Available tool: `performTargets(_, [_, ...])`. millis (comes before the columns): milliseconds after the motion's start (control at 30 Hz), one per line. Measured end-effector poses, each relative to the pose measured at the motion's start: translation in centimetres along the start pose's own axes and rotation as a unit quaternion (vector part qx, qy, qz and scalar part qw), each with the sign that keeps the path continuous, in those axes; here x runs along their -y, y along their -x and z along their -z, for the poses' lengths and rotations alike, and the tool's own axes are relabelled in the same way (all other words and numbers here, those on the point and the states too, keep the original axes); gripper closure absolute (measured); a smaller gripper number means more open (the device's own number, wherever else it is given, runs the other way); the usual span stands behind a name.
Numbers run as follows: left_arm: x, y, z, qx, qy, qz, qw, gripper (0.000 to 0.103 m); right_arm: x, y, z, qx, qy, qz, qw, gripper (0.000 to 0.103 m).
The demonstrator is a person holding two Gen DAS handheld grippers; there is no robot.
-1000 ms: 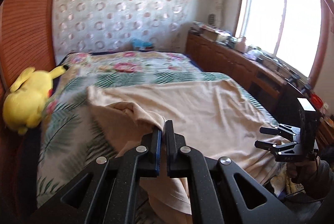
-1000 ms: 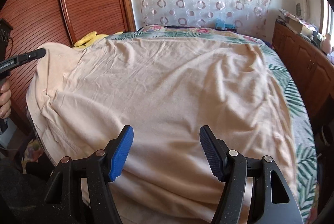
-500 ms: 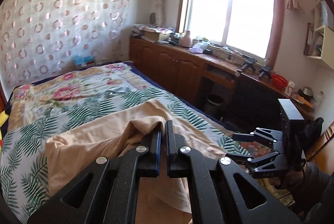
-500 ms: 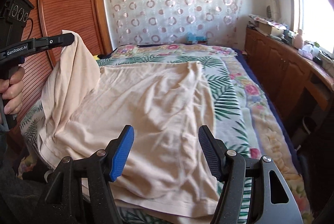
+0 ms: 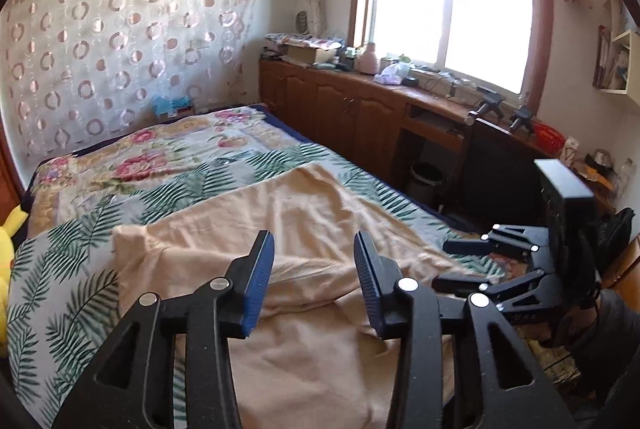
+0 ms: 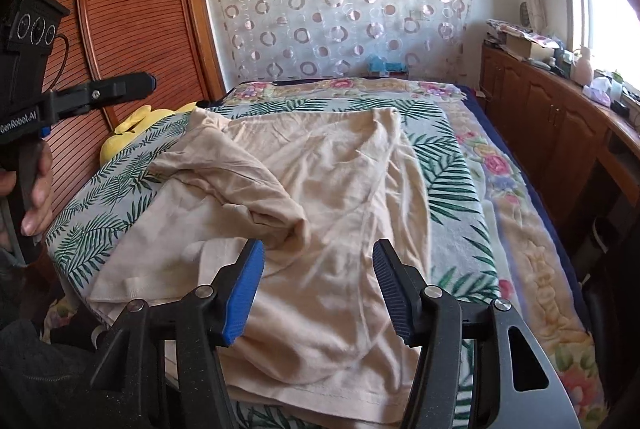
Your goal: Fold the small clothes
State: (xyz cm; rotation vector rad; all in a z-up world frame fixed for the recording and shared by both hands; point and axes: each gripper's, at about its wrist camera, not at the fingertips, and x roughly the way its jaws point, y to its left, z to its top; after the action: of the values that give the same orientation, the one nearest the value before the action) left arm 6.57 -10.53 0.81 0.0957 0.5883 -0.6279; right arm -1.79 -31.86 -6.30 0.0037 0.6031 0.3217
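We see a beige shirt [image 6: 320,189] rumpled mid-bed [image 6: 460,237], wardrobe [image 6: 132,9] at ten o'clock. Our left gripper [image 5: 314,283] is opening, empty; our right gripper [image 6: 318,289] is closing, empty. Label reads "GenRobot.AI".

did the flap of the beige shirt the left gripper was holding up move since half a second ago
Yes. The beige shirt flap dropped from beside the wardrobe onto the bed; left gripper is opening, empty.

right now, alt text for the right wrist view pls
A beige garment lies rumpled on a leaf-print bedspread, one side folded over itself. The right gripper hovers above its near edge, nothing between its closing jaws; the left gripper hangs empty beside it.
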Motion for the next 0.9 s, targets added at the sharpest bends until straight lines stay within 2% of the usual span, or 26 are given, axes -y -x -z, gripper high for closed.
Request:
performTargets(33, [-0.8,0.0,0.6,-0.006,0.010,-0.004,0.9999,0.049,0.1,-0.6,-0.1,-0.003,0.003,-0.003,1.000,0.045])
performTargets(67, [-1.3,-0.3,0.9,-0.009,0.017,-0.006,0.9998,0.033,-0.1,-1.1,-0.4,-0.007,0.008,-0.006,1.000,0.045])
performTargets(100, [-1.8,-0.3,1.4,-0.011,0.026,-0.008,0.9996,0.024,-0.3,-1.7,-0.7,-0.009,0.013,-0.009,1.000,0.045])
performTargets(333, [-4.3,-0.2,4.2,-0.027,0.052,-0.049,0.9971,0.024,-1.0,-5.0,-3.1,-0.028,0.035,-0.021,0.999,0.044])
performTargets(600, [-5.5,-0.4,6.0,-0.037,0.067,-0.074,0.9943,0.024,-0.7,-8.4,-3.8,-0.091,0.052,-0.025,0.994,0.045])
performTargets(700, [-5.7,-0.6,6.3,-0.041,0.069,-0.078,0.9937,0.024,-0.8,-8.7,-3.8,-0.097,0.059,-0.029,0.993,0.070])
performTargets(733, [-5.8,-0.6,6.4,-0.041,0.071,-0.077,0.9937,0.024,-0.9,-8.5,-4.0,-0.095,0.064,-0.033,0.993,0.090])
performTargets(900, [-6.2,-0.4,6.7,-0.038,0.078,-0.077,0.9933,0.024,-1.7,-5.3,-4.9,-0.037,0.085,-0.042,0.995,0.093])
